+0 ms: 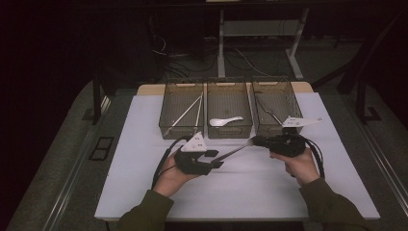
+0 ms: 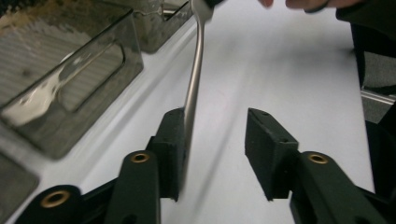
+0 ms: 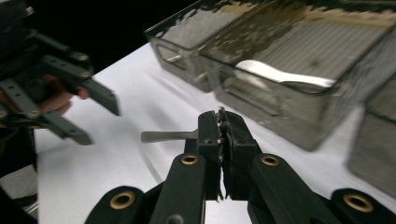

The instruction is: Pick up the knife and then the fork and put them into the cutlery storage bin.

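The metal utensil (image 1: pixel 234 151) hangs above the white counter (image 1: pixel 144 183), just near of three mesh bins (image 1: pixel 229 108) at the far edge. It looks mid-handover. The right gripper (image 1: pixel 257 141) has its jaws clamped on one end. The left gripper (image 1: pixel 215 159) has its jaws apart, the handle lying against one pad. Dropping it into a bin is probably what is left.
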